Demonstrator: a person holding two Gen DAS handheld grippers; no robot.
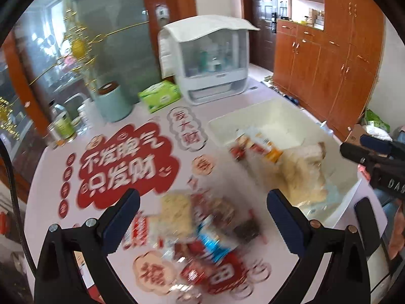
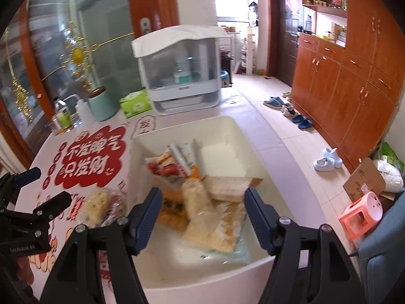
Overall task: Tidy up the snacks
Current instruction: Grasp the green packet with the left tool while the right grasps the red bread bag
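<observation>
Pink printed table [image 1: 58,157] (wooden cabinets [image 2: 354,96] beyond).

This was a lived-in home. Behind the white plastic dish cabinet [image 2: 179,71] on the printed pink surface [image 2: 83,136] stood a dark entrance door [image 2: 288,38]; to the cabinet's right ran orange-brown wooden cupboards [image 2: 354,76], with slippers and shoes [image 2: 286,106] on the tiled floor [image 2: 273,131] beside them.

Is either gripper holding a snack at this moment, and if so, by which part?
Nothing is held. The left gripper is open above loose snack packets on the table; the right gripper is open over the white bin.
</observation>
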